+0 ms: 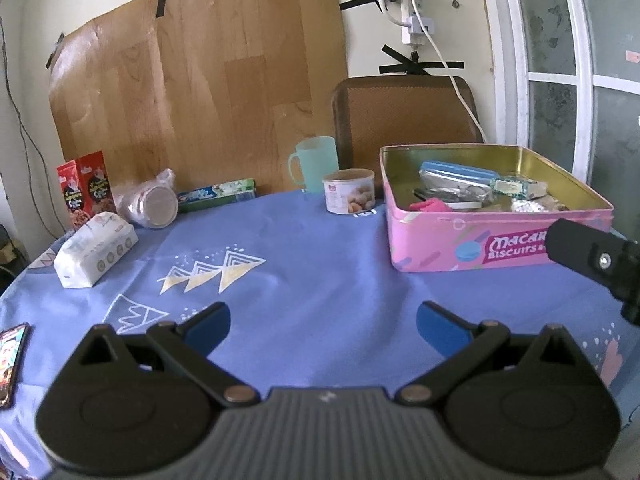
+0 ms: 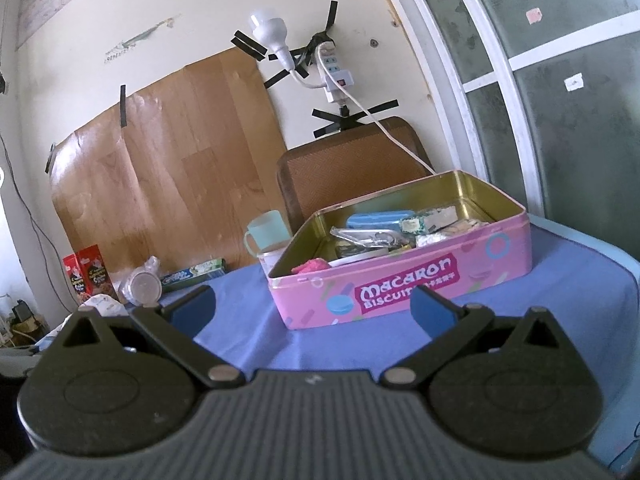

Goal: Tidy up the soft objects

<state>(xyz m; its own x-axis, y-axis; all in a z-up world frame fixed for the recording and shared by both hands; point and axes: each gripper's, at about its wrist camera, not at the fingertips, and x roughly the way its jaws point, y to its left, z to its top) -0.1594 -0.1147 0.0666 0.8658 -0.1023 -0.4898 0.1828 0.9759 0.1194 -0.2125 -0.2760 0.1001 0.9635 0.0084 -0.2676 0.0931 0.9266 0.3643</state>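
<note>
Soft objects for this task are spread on a round table with a blue tablecloth [image 1: 320, 264], and some of them already lie inside the pink biscuit tin [image 1: 480, 236].

In the left wrist view the tin stands at about 2 o'clock on the cloth. Its long axis runs left to right, and the printed side faces the camera. It has no lid on, and the gold inner walls are visible. Inside it I see a blue flat case [image 1: 456, 172], silver foil packets [image 1: 460, 192], a pink soft piece [image 1: 430, 205] near the front left corner, and some small wrapped things at the right.

A white soft pack [image 1: 96, 250] lies on the cloth at about 10 o'clock, well apart from the tin. Its long axis goes diagonally, from near left to far right. Behind it stand two red boxes [image 1: 86, 188]. Beside them a clear plastic bag with a round lid [image 1: 150, 200] lies on its side. A green and blue long box [image 1: 218, 194] lies at 11 o'clock, with its long axis nearly left to right. A mint cup [image 1: 316, 162] and a small can [image 1: 349, 196] stand at 12 o'clock, just left of the tin. A phone [image 1: 12, 360] lies at the left edge, at 8 o'clock.

The left gripper [image 1: 323, 330] has its blue fingers spread wide and nothing is between them. The right gripper [image 2: 314, 306] is also spread wide and empty, and it points toward the front wall of the tin.
</note>
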